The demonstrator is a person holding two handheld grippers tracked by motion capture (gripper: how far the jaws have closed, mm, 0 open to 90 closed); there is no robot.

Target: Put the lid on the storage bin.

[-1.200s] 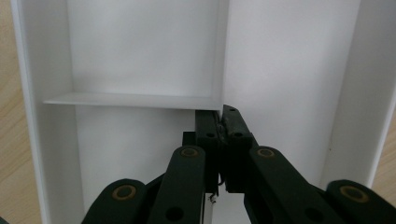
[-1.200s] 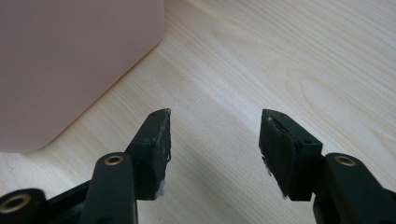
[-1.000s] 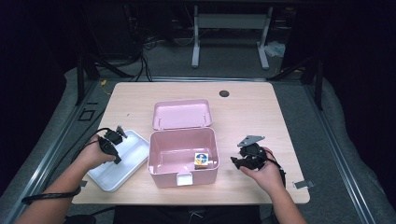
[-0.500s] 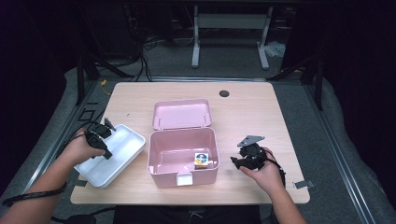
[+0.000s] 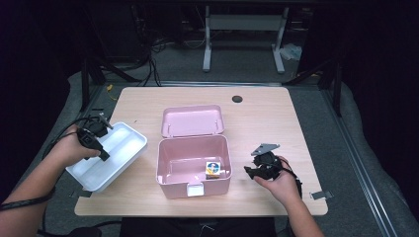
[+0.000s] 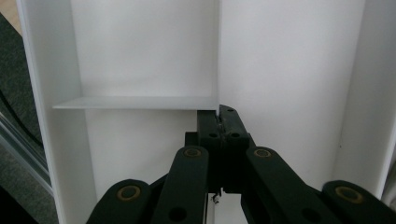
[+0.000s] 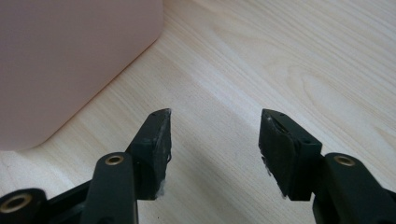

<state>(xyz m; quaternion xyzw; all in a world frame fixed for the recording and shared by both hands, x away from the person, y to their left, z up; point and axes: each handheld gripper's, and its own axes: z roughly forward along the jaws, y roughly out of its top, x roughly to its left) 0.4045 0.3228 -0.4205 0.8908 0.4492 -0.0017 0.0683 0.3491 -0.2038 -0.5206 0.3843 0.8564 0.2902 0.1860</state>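
Observation:
A white compartment tray [image 5: 123, 140] lies at the table's left edge, partly hanging over it. My left gripper [image 5: 103, 155] is shut on the tray's thin inner divider wall [image 6: 218, 56], with the jaws [image 6: 219, 119] pinched together over its top edge. An open pink box [image 5: 170, 170] stands at the table's front centre, its lid [image 5: 192, 121] lying flat behind it. A small colourful cube [image 5: 213, 169] sits inside, at the right. My right gripper [image 5: 249, 171] rests open on the table just right of the box, nothing between its fingers [image 7: 215, 135]; the pink box wall [image 7: 70, 60] is to its left.
The wooden table [image 5: 267, 123] has bare room at the back and right. A dark round grommet [image 5: 237, 98] sits near the far edge. Dark floor mats, cables and a metal stand lie beyond the table.
My left gripper has moved left and a little back with the white tray, sliding it away from the pink box to the table's left edge. The right gripper has not moved.

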